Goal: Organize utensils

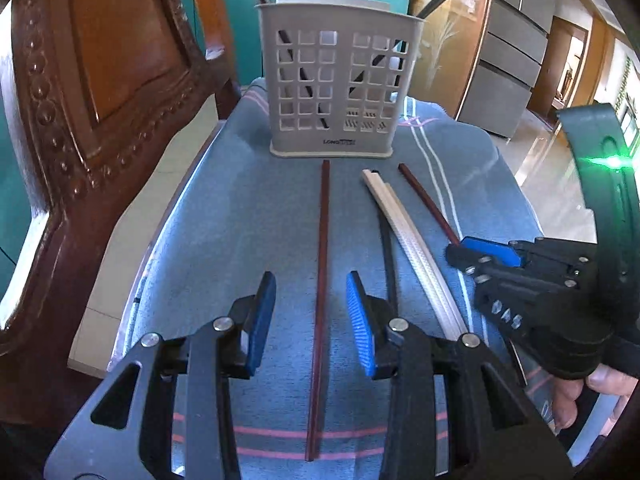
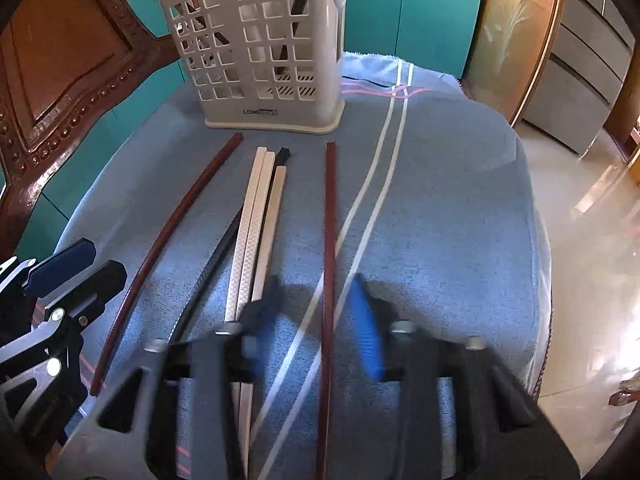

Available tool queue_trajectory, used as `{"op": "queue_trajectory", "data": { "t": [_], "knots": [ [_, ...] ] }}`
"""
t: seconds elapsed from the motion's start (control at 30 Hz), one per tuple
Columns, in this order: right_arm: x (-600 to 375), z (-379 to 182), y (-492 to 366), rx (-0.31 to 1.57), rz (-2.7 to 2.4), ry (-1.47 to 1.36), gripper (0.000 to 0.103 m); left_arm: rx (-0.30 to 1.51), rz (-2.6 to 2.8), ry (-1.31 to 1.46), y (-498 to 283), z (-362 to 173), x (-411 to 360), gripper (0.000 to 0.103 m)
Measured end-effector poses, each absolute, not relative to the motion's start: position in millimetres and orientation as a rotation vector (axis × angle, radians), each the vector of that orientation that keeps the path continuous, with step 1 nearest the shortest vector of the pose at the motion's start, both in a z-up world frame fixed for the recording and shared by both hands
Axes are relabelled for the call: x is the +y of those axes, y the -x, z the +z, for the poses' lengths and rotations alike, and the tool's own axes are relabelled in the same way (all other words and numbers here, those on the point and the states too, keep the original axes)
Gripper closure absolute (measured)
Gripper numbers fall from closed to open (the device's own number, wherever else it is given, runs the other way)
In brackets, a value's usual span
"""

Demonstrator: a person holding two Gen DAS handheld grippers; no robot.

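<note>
left tongs (image 1: pixel 311 304) and right tongs (image 2: pixel 316 320): both wide open, empty, each straddling 1 dark red chopstick (image 1: pixel 321 280) flat on the cloth-covered tabletop (image 1: pixel 240 200). step: pre-grasp. next likely calls for closing, lifting, then dropping into the holder (image 1: pixel 336 80).

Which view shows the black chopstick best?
The right wrist view: the black chopstick shows its square end and most of its length beside the white chopsticks. The left wrist view shows only a dark strip, largely hidden by the white ones.
</note>
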State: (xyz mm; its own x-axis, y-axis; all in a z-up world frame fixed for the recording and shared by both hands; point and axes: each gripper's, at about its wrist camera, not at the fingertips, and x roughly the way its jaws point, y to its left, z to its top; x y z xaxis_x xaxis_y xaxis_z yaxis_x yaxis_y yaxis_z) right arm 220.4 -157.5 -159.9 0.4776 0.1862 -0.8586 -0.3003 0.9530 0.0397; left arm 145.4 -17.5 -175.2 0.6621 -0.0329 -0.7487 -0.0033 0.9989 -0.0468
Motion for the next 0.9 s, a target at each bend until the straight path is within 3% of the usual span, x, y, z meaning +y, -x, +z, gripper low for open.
{"op": "queue_trajectory", "data": {
  "t": [0.07, 0.17, 0.63, 0.73, 0.9],
  "knots": [
    [-156.8, -157.7, -220.7, 1.040, 0.297, 0.104, 0.095, 0.851, -0.017, 0.048, -146.2, -175.0, -16.7, 0.066],
    [-161.8, -156.9, -220.3, 1.056, 0.294, 0.041, 0.097, 0.856, -0.015, 0.048, -148.2, -176.5, -16.4, 0.066],
    [-196.1, -153.4, -227.3, 1.090, 0.156, -0.078, 0.097, 0.874, -0.036, 0.056, -154.0, -182.6, -17.5, 0.066],
    [-187.6, -153.4, -224.8, 1.069, 0.173, -0.018, 0.086, 0.877, -0.036, 0.061, -154.5, -183.3, -16.7, 0.061],
    [-177.2, -158.0, -223.5, 1.064, 0.174, 0.022, 0.084, 0.891, -0.042, 0.065, -155.1, -186.5, -16.3, 0.061]
  ]
}}
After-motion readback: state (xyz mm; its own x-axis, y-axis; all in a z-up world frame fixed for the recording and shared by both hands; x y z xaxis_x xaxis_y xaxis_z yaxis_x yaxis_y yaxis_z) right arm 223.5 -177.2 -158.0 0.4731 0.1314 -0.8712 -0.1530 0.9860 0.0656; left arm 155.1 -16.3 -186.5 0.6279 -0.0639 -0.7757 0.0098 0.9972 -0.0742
